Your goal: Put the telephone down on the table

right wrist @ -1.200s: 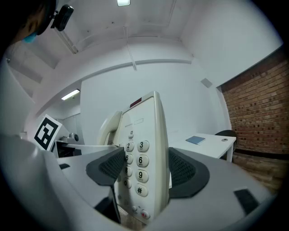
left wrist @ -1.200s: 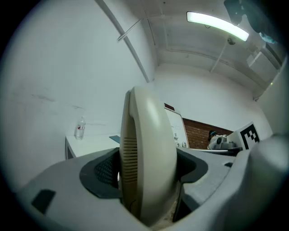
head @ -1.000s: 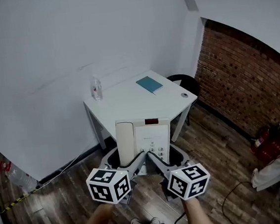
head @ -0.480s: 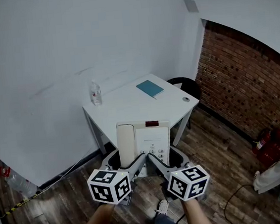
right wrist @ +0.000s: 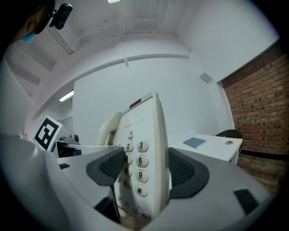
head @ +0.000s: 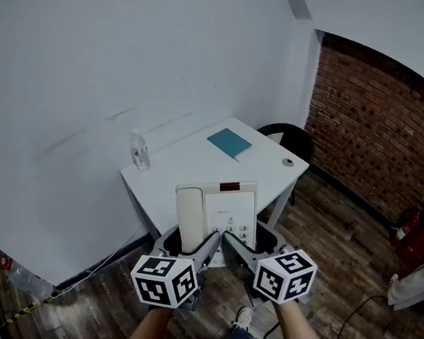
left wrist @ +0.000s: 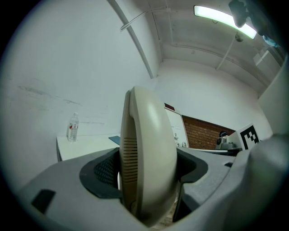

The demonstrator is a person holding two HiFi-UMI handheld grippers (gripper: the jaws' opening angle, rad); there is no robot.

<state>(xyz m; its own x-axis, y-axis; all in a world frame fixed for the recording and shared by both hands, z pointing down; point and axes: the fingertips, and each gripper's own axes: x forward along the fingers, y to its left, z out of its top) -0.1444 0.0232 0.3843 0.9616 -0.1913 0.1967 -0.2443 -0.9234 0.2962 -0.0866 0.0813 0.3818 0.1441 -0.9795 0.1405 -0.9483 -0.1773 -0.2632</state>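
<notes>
**Telephone held in both grippers, in the air short of the table**

I have the telephone (head: 218,211) gripped from both sides and off any surface, with wooden floor (head: 98,308) below it. My left gripper (head: 193,248) is clamped on the side that carries the cream handset (left wrist: 149,158); in the left gripper view the handset stands on edge, its rounded back filling the gap between the two dark pads. My right gripper (head: 245,244) is closed on the keypad side; in the right gripper view the pads press on either face of the body, with the number keys (right wrist: 139,168) just beside the left-hand pad. The two grippers sit close together, their marker cubes side by side at the near end.

Ahead of both grippers, beyond the telephone's far edge, stands the white table (head: 189,171), set against a white wall. On it, ahead and to the left of the left gripper, is a clear plastic bottle (head: 140,151), upright near the back edge. Ahead and slightly right of the right gripper lies a flat blue book (head: 229,142), and further right a small round object (head: 287,162) near the table's edge. A dark round seat (head: 290,138) shows behind that corner, and a brick wall (head: 378,136) runs along the far right.
</notes>
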